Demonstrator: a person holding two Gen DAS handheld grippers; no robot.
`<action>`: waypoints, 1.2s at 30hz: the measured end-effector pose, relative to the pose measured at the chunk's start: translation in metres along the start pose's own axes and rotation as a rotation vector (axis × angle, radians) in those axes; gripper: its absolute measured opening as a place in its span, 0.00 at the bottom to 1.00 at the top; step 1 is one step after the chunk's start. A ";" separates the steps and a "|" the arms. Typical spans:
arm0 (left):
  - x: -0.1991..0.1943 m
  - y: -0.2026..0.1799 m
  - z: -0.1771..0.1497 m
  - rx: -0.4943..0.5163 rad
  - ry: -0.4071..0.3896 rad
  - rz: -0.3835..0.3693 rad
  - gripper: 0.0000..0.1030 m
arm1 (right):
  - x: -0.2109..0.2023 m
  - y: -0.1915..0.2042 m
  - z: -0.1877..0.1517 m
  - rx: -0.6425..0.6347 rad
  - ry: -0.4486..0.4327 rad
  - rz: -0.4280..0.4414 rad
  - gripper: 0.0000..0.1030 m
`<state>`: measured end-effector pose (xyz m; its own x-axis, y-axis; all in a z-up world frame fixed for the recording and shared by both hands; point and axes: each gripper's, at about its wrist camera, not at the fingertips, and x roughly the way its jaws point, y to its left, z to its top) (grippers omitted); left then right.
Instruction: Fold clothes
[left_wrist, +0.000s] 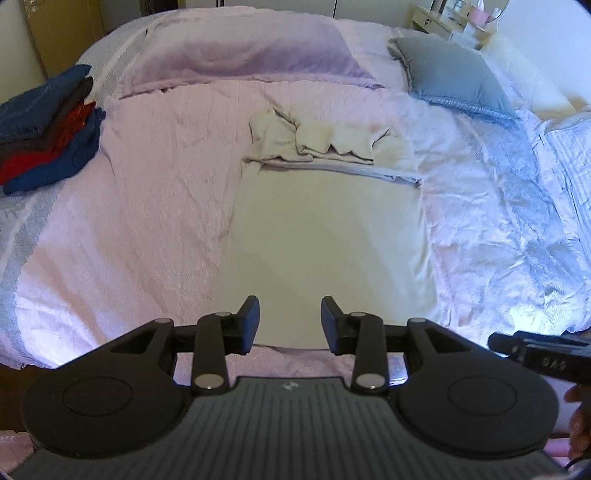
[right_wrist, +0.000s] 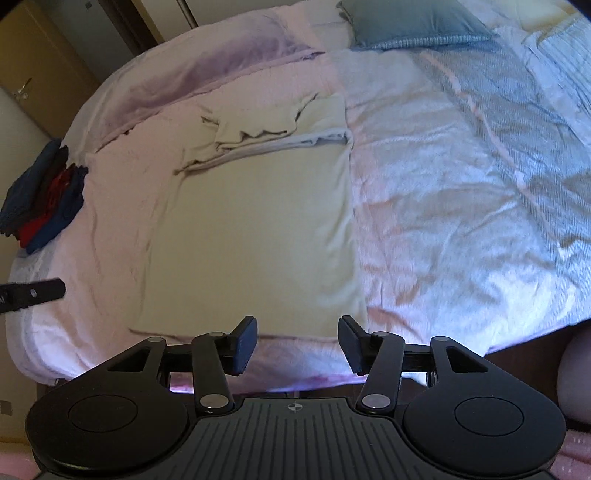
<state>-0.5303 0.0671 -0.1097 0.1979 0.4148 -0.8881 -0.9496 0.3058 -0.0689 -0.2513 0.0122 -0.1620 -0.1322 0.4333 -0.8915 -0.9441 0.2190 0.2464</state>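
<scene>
Nearest to me are my own two tools. My left gripper has its dark jaws parted with nothing between them, and my right gripper stands a little wider, also empty; both hang above the near end of the garment without touching it.

The one cream garment lies flat on the bed, its long axis running straight away from me towards the far side. The near part is a smooth, plain rectangle of soft cloth; at the far end its sleeves are drawn across in a crumpled, layered band with wavy edges. From the right wrist view the same rectangle leans slightly to the left.

The bedcover is pale pink, finely ribbed and wrinkled, with grey-blue stripes on the right. One lilac blanket lies rolled along the far side. One grey cushion sits at the far right. One stack of folded clothes, blue and red, sits at the left edge, well apart from the garment.
</scene>
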 end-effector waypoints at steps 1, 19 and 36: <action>-0.005 -0.002 0.000 0.003 -0.002 0.002 0.31 | -0.002 0.001 -0.002 0.000 0.000 0.003 0.51; -0.033 0.001 -0.015 0.001 -0.031 0.045 0.36 | -0.023 0.014 -0.018 -0.034 0.016 -0.001 0.51; -0.016 0.004 -0.039 0.015 0.035 0.061 0.37 | -0.023 0.005 -0.033 -0.019 0.043 -0.024 0.51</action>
<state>-0.5464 0.0282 -0.1135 0.1305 0.4031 -0.9058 -0.9559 0.2936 -0.0071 -0.2634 -0.0256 -0.1532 -0.1216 0.3896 -0.9129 -0.9526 0.2126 0.2176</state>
